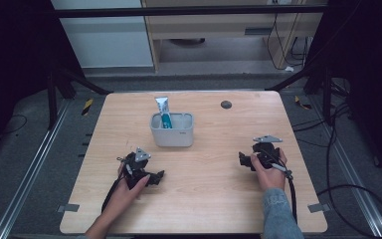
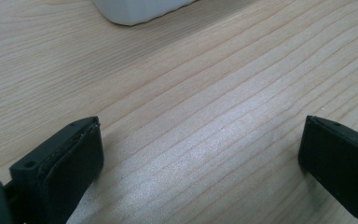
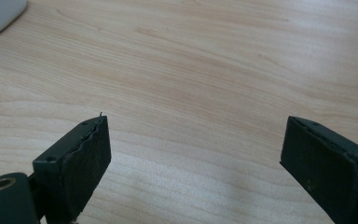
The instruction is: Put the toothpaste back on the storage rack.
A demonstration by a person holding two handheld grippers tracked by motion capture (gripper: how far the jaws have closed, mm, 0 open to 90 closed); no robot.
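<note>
pale wood bench (image 1: 214, 189) carries a white holder (image 1: 172, 130) near its middle, and a toothpaste tube (image 1: 163, 112) already stands upright inside it, cap down, tail poking above the rim. left tool (image 1: 158, 176) and right tool (image 1: 240, 159) both rest low on the bench, well apart from the holder, jaws spread wide with nothing between them. judging by this, the placing looks done and nothing obvious is left.

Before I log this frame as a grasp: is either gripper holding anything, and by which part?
Nothing is held. The left gripper and right gripper both have their jaws wide apart over bare table.
</note>
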